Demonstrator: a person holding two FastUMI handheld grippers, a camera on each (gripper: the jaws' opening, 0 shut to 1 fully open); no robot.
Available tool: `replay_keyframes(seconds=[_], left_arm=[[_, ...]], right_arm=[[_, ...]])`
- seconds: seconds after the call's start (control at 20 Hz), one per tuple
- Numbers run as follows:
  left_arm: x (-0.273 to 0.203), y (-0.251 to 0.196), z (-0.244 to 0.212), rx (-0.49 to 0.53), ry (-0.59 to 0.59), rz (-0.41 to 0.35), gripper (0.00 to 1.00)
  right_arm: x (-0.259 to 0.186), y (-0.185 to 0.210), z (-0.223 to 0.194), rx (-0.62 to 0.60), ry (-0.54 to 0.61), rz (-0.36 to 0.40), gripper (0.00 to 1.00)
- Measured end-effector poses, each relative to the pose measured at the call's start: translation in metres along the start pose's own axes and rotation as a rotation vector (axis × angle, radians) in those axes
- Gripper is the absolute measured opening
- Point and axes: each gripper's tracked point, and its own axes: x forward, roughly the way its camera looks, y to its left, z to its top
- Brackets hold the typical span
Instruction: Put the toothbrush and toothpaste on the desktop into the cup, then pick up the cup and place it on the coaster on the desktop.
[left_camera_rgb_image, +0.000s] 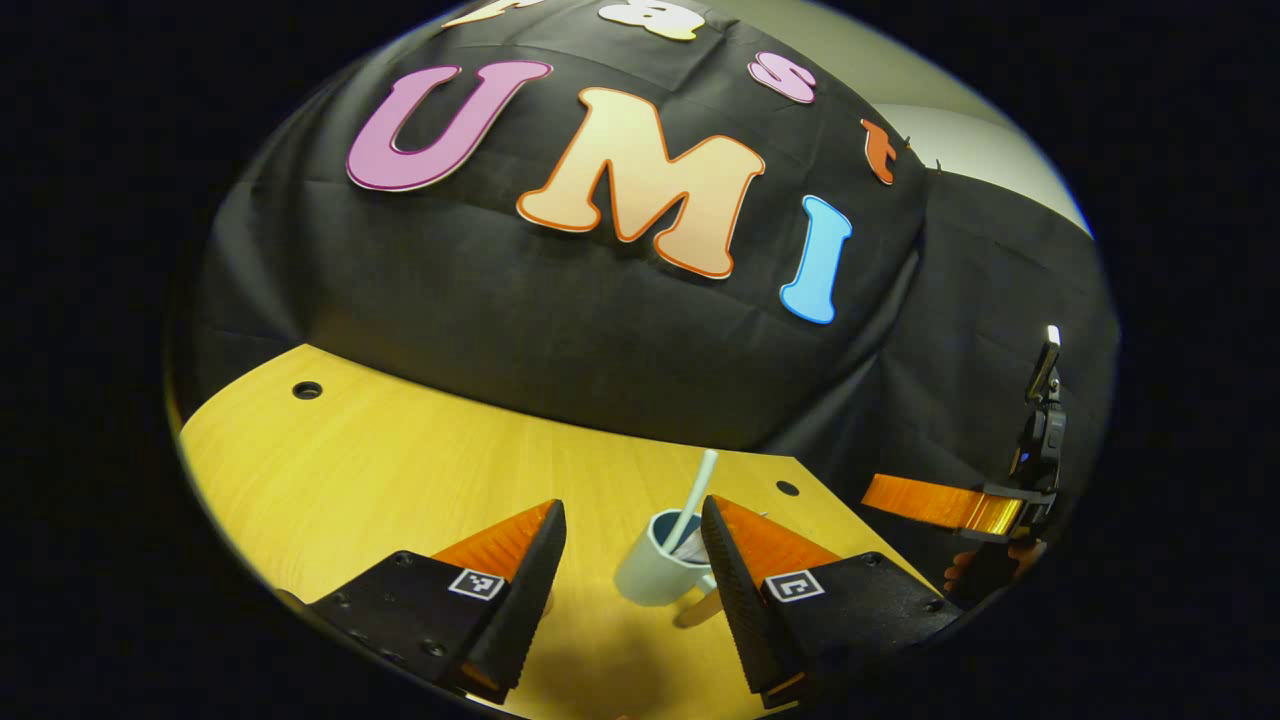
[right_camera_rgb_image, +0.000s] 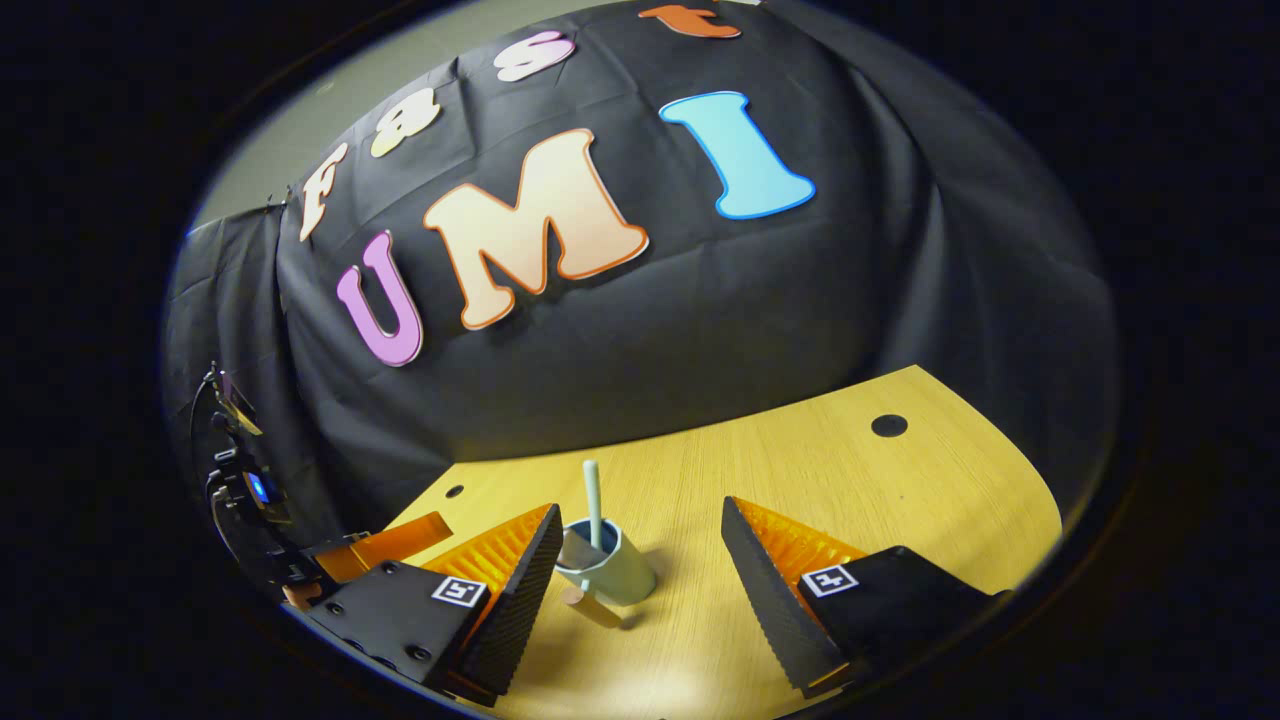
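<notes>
A pale cup stands upright on the yellow desktop. A light toothbrush sticks up out of it, and the toothpaste tube leans inside. A tan coaster peeks out from under the cup's base. My left gripper is open, with the cup just ahead between its fingers and untouched. My right gripper is open too, the cup near its left finger. Both stand apart from the cup.
Small round holes mark the desktop. The black cloth wall closes the back. In the left gripper view, a finger of the right gripper and a hand show at the right edge; a finger of the left gripper shows at the left in the right gripper view.
</notes>
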Motion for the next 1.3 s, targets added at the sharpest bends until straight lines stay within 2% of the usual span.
replay_keyframes(seconds=[0.3,0.6,0.75,0.8,0.85,1.15,1.2,1.3], left_arm=[[-0.050,0.056,-0.021,-0.007,0.065,0.039,0.79],[-0.099,0.120,-0.050,-0.037,0.144,0.117,0.79],[-0.115,0.147,-0.053,-0.056,0.148,0.162,0.79],[-0.121,0.157,-0.054,-0.060,0.150,0.177,0.79],[-0.125,0.165,-0.053,-0.064,0.147,0.190,0.79],[-0.143,0.203,-0.070,-0.091,0.182,0.253,0.79],[-0.147,0.208,-0.076,-0.094,0.192,0.261,0.79],[-0.152,0.212,-0.080,-0.105,0.202,0.271,0.80]], right_arm=[[0.009,0.034,-0.025,-0.091,0.146,-0.018,0.98],[0.028,0.056,-0.056,-0.195,0.304,-0.044,0.98],[0.039,0.054,-0.077,-0.242,0.413,-0.082,0.98],[0.042,0.052,-0.088,-0.253,0.460,-0.096,0.95],[0.045,0.050,-0.103,-0.263,0.503,-0.107,0.98],[0.059,0.044,-0.131,-0.306,0.685,-0.160,0.98],[0.061,0.042,-0.135,-0.315,0.708,-0.168,0.94],[0.063,0.039,-0.143,-0.311,0.757,-0.190,0.98]])
